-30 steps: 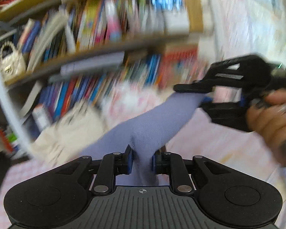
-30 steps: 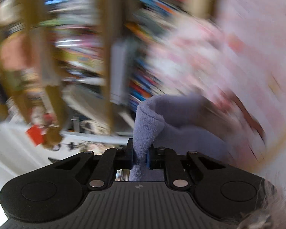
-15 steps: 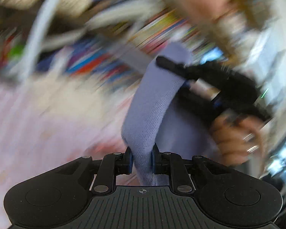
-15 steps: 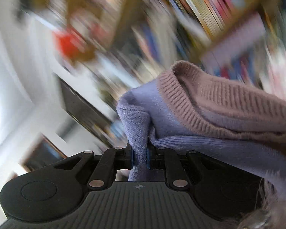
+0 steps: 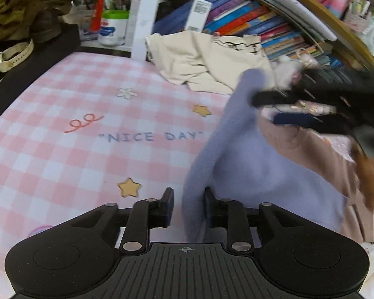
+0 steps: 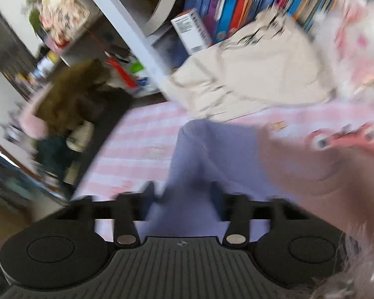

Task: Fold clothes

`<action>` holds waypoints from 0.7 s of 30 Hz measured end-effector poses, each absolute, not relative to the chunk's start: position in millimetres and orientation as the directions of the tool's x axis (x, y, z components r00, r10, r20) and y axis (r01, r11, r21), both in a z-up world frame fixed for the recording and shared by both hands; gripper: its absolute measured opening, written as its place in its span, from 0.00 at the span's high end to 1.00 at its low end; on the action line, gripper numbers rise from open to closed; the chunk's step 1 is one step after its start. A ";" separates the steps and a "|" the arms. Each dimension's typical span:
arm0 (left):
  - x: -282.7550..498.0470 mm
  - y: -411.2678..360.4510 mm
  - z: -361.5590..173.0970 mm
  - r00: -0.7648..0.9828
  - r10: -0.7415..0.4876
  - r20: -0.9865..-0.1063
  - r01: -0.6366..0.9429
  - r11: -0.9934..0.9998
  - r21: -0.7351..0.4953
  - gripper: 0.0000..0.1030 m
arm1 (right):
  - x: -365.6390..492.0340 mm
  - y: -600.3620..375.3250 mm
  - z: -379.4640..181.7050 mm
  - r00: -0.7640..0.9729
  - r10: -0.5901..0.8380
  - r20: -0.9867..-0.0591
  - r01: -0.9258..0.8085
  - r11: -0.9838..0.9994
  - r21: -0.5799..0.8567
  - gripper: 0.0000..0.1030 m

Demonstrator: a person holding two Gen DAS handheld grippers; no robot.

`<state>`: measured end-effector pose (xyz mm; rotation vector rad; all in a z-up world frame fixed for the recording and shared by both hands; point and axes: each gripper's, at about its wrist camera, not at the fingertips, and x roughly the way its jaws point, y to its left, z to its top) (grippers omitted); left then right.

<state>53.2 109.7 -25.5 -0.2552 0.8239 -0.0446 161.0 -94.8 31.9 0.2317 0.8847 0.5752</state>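
Observation:
A lavender sweater [image 5: 249,164] with a dusty-pink part hangs over the pink checked bed sheet [image 5: 87,149]. My left gripper [image 5: 188,194] has a fold of it between its jaws, which are opening; the cloth leans on the right pad with a gap at the left pad. My right gripper [image 5: 264,109] reaches in from the right by the sweater's top edge. In the blurred right wrist view, the right gripper [image 6: 183,189] is opening wide, and the sweater [image 6: 199,149] lies loose between its fingers.
A cream tote bag [image 5: 212,59] lies crumpled at the far side of the sheet, against a shelf of books [image 5: 249,17]. An olive garment [image 5: 20,2] and a tub of pens sit on dark furniture at the far left. A person's hand [image 5: 371,172] holds the right gripper.
Both grippers have swung down from facing the bookshelf to the bed, carrying the sweater. Their jaws, shut on the cloth before, now stand apart.

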 end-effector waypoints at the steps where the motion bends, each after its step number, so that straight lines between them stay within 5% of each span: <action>1: 53.7 111.8 -26.1 0.680 -0.127 -0.722 -0.065 0.971 -0.231 0.59 | 151.5 -101.8 31.1 0.506 0.541 -0.671 -0.389 0.838 0.382 0.39; 6: 32.2 104.0 -10.8 0.721 -0.036 -0.692 -0.045 0.994 -0.099 0.45 | 92.2 -156.7 14.8 0.566 0.364 -0.740 -0.402 0.905 0.138 0.23; 10: 17.9 81.1 1.7 0.756 -0.078 -0.650 0.049 0.997 -0.062 0.39 | 50.1 -207.5 -2.5 0.542 0.273 -0.794 -0.323 0.941 0.103 0.23; 14: 16.0 30.5 2.7 0.754 -0.186 -0.629 0.236 0.972 -0.005 0.39 | 20.1 -253.1 -18.7 0.556 0.175 -0.812 -0.143 0.983 0.114 0.26; 21: 9.7 -83.9 -19.4 0.694 -0.325 -0.642 0.598 0.758 0.263 0.39 | 15.9 -299.6 -34.2 0.549 0.061 -0.833 0.003 0.997 0.076 0.50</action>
